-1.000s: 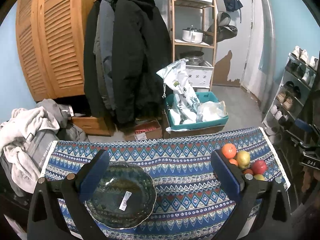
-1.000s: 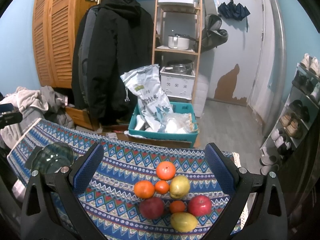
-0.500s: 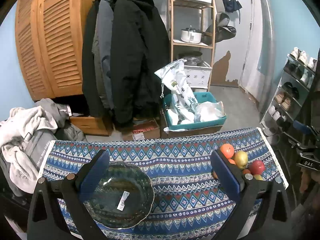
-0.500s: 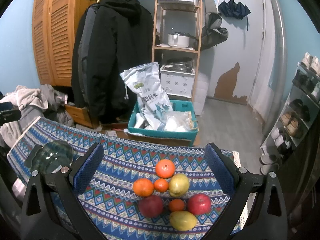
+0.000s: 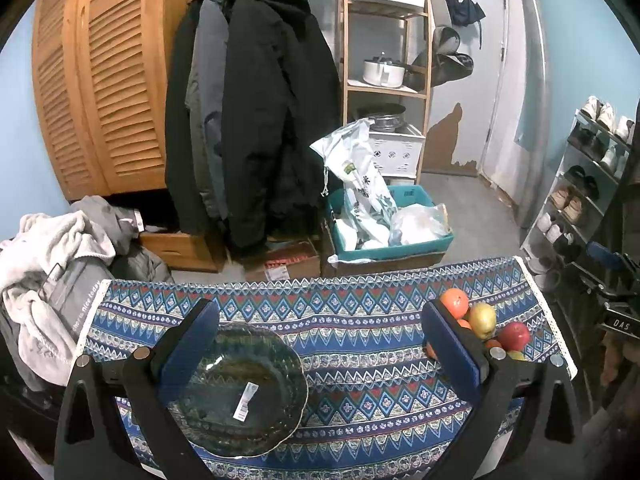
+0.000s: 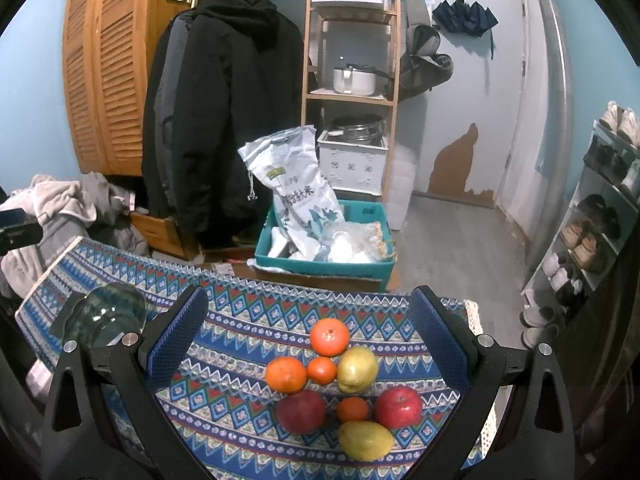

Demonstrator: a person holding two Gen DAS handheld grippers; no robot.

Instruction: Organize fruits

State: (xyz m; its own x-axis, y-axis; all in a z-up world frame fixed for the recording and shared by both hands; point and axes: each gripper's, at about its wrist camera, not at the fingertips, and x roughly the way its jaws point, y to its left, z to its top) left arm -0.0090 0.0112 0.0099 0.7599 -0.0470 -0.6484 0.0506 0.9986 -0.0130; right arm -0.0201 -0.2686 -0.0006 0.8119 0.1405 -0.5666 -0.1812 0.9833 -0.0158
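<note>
A cluster of fruit lies on the patterned cloth: a large orange [image 6: 329, 336], two smaller oranges, a tangerine [image 6: 352, 409], two red apples [image 6: 398, 407], a yellow pear [image 6: 357, 368] and a lemon [image 6: 365, 440]. My right gripper [image 6: 308, 340] is open and empty, hovering above the fruit. A dark green glass bowl [image 5: 240, 390] with a sticker sits empty at the left. My left gripper [image 5: 320, 352] is open and empty above it. The fruit also shows in the left wrist view [image 5: 482, 320], partly hidden by the right finger.
The table with the patterned cloth [image 5: 360, 364] ends just past the fruit on the right. Behind it stand a teal crate [image 6: 324, 264] with bags, hanging coats [image 5: 256, 120], a wooden shelf, a shoe rack [image 5: 580, 208] and piled clothes [image 5: 44, 264].
Both views have shifted slightly; the grippers drifted a little over the table. Both stay open and empty. The fruit and the bowl have not moved.
</note>
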